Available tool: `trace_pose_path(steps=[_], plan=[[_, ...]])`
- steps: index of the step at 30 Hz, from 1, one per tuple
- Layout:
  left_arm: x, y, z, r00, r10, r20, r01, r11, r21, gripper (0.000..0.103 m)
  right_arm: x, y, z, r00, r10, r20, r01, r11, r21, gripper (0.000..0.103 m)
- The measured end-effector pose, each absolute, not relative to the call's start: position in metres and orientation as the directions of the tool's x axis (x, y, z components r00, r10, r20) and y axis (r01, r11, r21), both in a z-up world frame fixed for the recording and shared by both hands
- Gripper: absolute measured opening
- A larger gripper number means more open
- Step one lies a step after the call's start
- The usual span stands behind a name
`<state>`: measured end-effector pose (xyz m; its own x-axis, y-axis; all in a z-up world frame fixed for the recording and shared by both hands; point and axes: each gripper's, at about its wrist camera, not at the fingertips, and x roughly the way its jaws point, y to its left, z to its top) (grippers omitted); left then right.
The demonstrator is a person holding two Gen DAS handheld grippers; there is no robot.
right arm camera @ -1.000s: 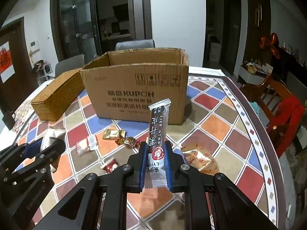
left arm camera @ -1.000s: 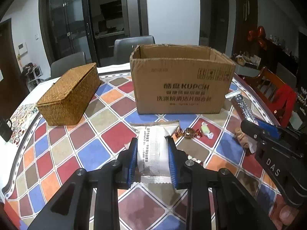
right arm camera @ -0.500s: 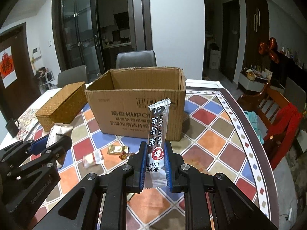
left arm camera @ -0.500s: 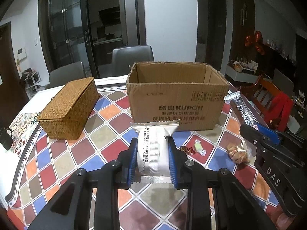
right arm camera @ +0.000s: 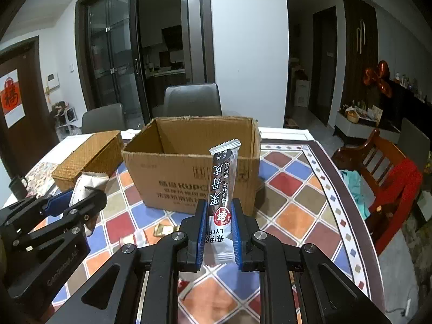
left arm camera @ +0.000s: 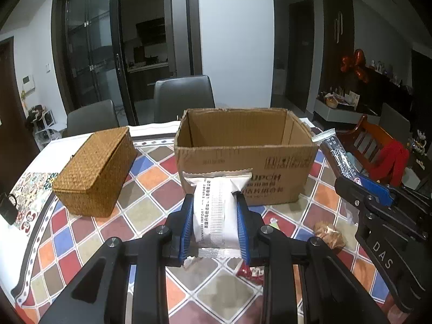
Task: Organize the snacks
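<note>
Both grippers have risen off the counter (left arm camera: 151, 189) toward the box (left arm camera: 243, 162), left fingers (left arm camera: 188, 222) clamped on a light, crinkly white pouch (left arm camera: 216, 210), right fingers (right arm camera: 201, 228) pinching a slim, slippery dark bar (right arm camera: 222, 186) near its base.

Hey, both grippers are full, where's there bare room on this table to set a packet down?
Bare tiles lie between the wicker box and the cardboard box, and right of the cardboard box toward the table edge. The cardboard box looks empty. In front of it, loose candies crowd the tiles.
</note>
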<state>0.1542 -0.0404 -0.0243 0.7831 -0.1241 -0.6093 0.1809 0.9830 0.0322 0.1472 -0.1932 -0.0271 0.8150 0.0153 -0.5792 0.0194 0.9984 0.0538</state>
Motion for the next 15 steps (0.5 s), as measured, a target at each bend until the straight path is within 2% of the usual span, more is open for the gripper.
trace_pose_path(steps=[15], plan=[[0.19,-0.04,-0.008,0.803,-0.125,-0.583,0.18,0.983,0.038,0.03,0.177,-0.194,-0.007,0.835,0.01,-0.549,0.018,0.999,0.046,0.018]])
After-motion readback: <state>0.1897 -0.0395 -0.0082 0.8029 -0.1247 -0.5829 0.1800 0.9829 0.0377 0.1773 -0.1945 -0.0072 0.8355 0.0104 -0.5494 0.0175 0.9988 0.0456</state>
